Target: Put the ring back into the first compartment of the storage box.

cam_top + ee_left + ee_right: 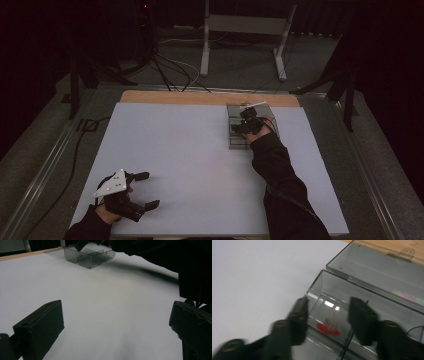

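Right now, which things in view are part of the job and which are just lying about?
In the job:
- right gripper, jaws apart over the box
- smoked clear compartment box, lid open
- red piece lying in a compartment below the jaws

Lying about:
- left gripper, jaws open over bare white table
- metal frame on the floor behind
- cables on the floor

A pale grey table (190, 150) carries a smoky clear compartment box (237, 141), lid open, near its far edge.
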Demonstrator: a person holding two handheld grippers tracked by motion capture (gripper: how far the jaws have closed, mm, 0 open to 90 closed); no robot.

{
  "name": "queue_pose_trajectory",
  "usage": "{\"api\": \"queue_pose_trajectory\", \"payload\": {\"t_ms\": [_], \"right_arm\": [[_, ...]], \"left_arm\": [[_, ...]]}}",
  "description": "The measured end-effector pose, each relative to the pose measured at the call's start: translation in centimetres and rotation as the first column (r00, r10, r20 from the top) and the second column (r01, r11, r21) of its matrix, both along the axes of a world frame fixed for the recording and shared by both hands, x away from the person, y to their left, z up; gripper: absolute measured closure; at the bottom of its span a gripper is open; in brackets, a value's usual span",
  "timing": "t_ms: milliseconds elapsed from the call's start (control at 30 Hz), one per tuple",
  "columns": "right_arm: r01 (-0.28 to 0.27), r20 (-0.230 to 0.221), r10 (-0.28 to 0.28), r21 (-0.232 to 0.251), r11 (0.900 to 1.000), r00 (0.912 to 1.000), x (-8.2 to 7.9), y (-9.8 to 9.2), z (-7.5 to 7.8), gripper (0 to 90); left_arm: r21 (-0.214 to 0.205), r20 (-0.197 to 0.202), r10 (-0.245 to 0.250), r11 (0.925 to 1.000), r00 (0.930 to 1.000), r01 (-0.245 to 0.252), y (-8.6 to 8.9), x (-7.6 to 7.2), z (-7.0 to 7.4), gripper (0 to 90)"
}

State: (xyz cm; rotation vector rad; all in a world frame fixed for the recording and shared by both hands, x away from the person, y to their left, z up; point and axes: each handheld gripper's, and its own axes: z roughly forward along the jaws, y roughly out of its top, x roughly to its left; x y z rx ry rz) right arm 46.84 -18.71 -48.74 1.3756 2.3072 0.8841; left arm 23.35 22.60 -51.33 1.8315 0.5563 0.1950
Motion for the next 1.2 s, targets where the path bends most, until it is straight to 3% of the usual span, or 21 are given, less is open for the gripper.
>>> {"api": "queue_pose_trajectory", "payload": {"t_ms": [33,133,300,367,567,633,1200], "right_arm": [[-0.006,0.012,0.005,0.017,0.9998,0.9999,-0.1,-0.2,0.2,35.1],[-0.021,0.026,0.02,0.039,0.999,0.9995,-0.4,-0.4,0.7,27.0],[-0.053,0.033,0.05,0.079,0.9955,0.9982,-0.8,-0.2,1.6,21.1],[-0.076,0.044,0.072,0.089,0.9931,0.9964,-1.1,-0.1,1.9,13.4],[-0.082,0.021,0.08,0.137,0.9872,0.9966,-1.6,0.1,2.5,10.3],[-0.101,0.019,0.099,0.136,0.9856,0.9949,-1.9,0.2,2.8,1.8],[-0.165,0.054,0.159,0.144,0.9757,0.9859,-5.1,-0.5,4.7,0.0]], "left_arm": [[-0.002,0.0,0.0,1.0,1.0,0.0,0.0,0.0,0.0,0.5],[-0.001,0.001,0.0,1.0,1.0,0.0,0.0,0.0,0.0,0.5],[-0.001,0.0,-0.002,1.0,1.0,0.002,0.0,0.0,0.0,0.5],[-0.002,0.0,-0.002,1.0,1.0,0.002,0.0,0.0,0.0,0.5],[-0.004,0.0,-0.002,1.0,1.0,0.002,0.0,0.0,0.0,0.5],[-0.004,0.0,-0.003,1.0,1.0,0.003,0.0,0.0,0.0,0.5],[-0.004,-0.003,-0.005,1.0,1.0,0.005,-0.2,0.1,0.0,0.4]]}}
